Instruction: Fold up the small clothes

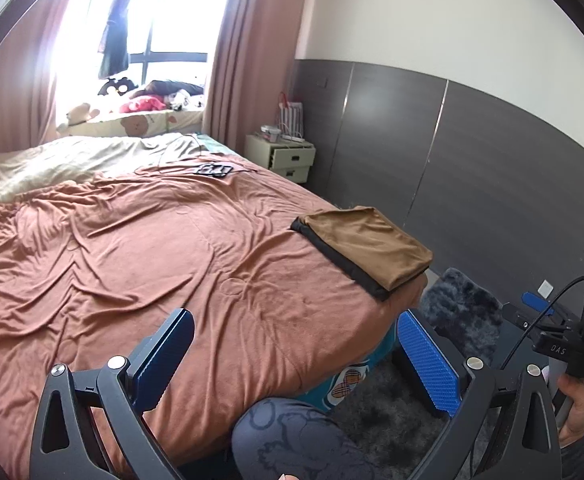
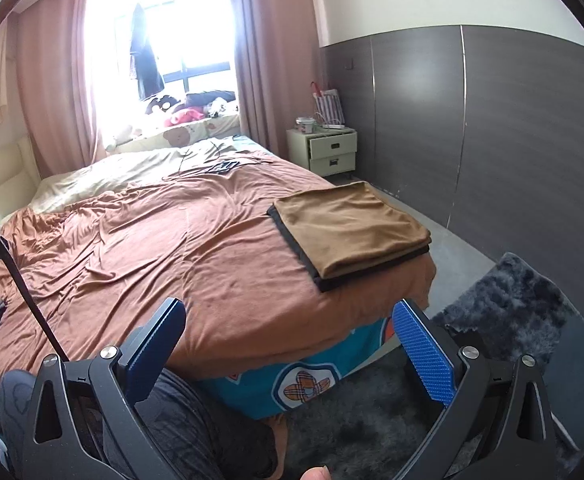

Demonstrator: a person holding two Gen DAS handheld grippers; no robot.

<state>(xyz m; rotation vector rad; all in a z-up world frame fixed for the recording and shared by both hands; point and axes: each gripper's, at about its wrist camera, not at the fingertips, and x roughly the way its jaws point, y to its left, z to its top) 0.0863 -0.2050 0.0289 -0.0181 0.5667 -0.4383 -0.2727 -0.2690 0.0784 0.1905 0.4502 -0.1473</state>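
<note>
Both tools are hanging over the near edge of the bed, and neither one is touching any cloth. The left hand-held gripper is standing wide open with nothing between its blue ribbed pads, and the right hand-held gripper is also wide open and empty.

The folded tan-brown garment with a black layer under it is lying flat on the rust-orange bed cover, near the right edge of the bed. It is lying farther away than both grippers and to their right, well apart from the fingers. It is looking already folded into a neat rectangle.

What could go wrong, in my judgement: the stack is sitting close to the bed edge, so a careless push from the left could be sliding it off to the floor and the dark shaggy rug. Also, a pinch on only the top layer could be opening the fold again. The loose bed cover is wrinkling easily, so the fingers could be catching it together with the garment.
</note>
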